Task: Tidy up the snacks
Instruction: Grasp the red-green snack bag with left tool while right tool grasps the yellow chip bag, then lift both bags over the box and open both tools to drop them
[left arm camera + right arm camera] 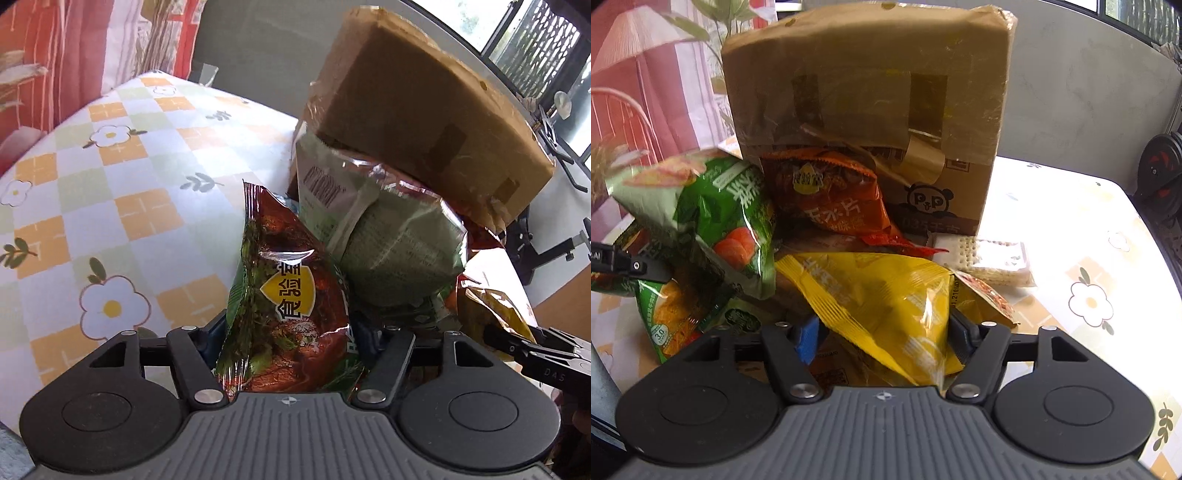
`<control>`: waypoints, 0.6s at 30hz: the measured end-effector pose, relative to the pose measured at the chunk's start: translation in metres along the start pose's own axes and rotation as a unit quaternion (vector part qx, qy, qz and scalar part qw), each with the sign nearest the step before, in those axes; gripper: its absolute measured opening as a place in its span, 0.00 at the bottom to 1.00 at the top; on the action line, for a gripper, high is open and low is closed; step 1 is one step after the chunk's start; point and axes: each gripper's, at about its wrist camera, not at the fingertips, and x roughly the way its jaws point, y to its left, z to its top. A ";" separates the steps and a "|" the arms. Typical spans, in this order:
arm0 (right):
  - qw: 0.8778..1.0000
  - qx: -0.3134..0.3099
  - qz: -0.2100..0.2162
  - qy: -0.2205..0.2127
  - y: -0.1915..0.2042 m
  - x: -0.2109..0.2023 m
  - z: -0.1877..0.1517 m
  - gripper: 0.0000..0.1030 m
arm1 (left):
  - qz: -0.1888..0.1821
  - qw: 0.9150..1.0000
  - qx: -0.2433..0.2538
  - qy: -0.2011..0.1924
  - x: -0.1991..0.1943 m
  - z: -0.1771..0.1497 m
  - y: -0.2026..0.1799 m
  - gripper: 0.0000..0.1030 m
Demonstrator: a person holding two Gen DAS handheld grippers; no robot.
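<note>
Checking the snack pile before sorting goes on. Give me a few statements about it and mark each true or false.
1. A red and green snack bag sits between the left gripper's fingers. True.
2. The right gripper has a blue bag between its fingers. False: it is a yellow bag.
3. A cardboard box stands behind the pile. True.
4. The tablecloth is plain white. False: it is checked, with flowers.
5. An orange bag lies against the box. True.

Snack bags (875, 291) before box (868, 85)
</note>
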 end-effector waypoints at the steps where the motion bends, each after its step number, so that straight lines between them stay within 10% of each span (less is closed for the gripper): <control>1: 1.000 0.004 0.005 -0.001 -0.001 -0.002 0.001 0.59 | 0.007 1.000 0.001 -0.011 -0.006 0.001 0.000 0.67; 18: 0.994 0.047 0.060 -0.073 -0.006 -0.058 0.019 0.52 | 0.051 0.988 -0.004 -0.147 -0.078 0.025 0.002 0.67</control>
